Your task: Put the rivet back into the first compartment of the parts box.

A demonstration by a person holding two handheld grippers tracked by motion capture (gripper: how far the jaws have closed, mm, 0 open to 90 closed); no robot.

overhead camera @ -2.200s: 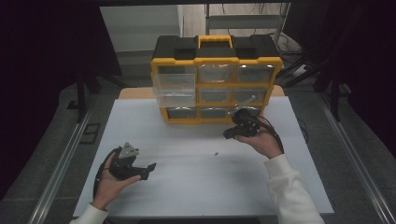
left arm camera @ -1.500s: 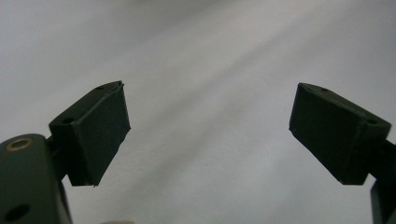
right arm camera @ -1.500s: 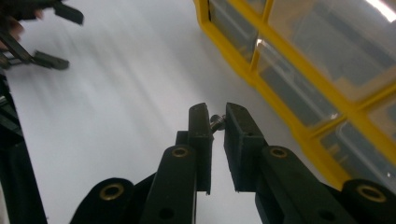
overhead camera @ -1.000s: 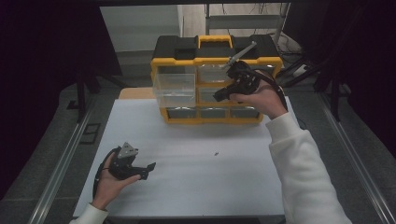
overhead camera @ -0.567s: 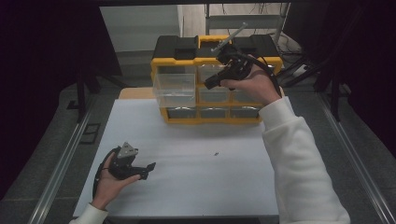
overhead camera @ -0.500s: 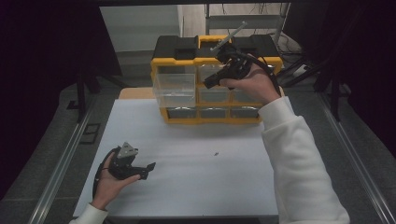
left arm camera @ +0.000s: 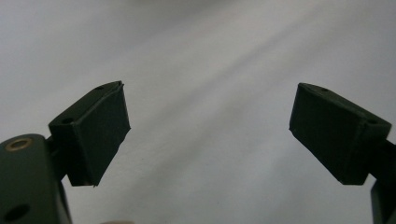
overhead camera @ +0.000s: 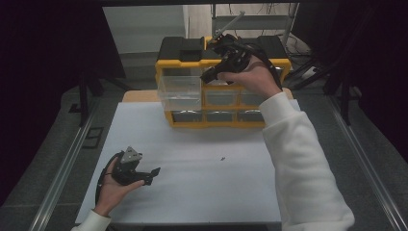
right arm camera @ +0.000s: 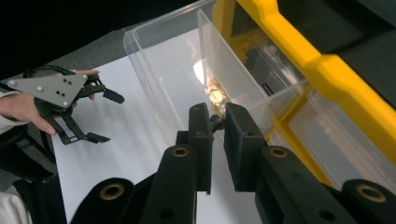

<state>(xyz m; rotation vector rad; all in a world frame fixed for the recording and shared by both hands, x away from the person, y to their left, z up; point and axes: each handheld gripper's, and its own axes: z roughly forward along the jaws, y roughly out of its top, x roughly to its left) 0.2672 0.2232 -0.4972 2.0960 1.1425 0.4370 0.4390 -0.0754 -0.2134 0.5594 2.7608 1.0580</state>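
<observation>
A yellow and black organiser box (overhead camera: pixel 284 66) with clear drawers stands at the back of the white table (overhead camera: pixel 202 192). Its top-left clear drawer (overhead camera: pixel 180 91) is pulled out. My right gripper (overhead camera: pixel 206 78) hangs over that drawer, beside its right wall. In the right gripper view the right gripper (right arm camera: pixel 217 114) is shut on a small dark screw (right arm camera: pixel 215 122) just above the drawer (right arm camera: pixel 159 70). My left gripper (overhead camera: pixel 151 176) rests on the table at the front left, open. Its jaws (left arm camera: pixel 210 133) stand wide apart over bare white table.
A tiny dark speck (overhead camera: pixel 223 158), perhaps another small part, lies on the table in front of the box. Metal rails (overhead camera: pixel 62 168) run along both sides of the table. The left hand and left gripper (right arm camera: pixel 108 118) also show far off in the right gripper view.
My right hand has risen from the table in front of the lower drawers and moved left to the pulled-out top-left drawer, jaws staying shut. The left hand has not moved.
</observation>
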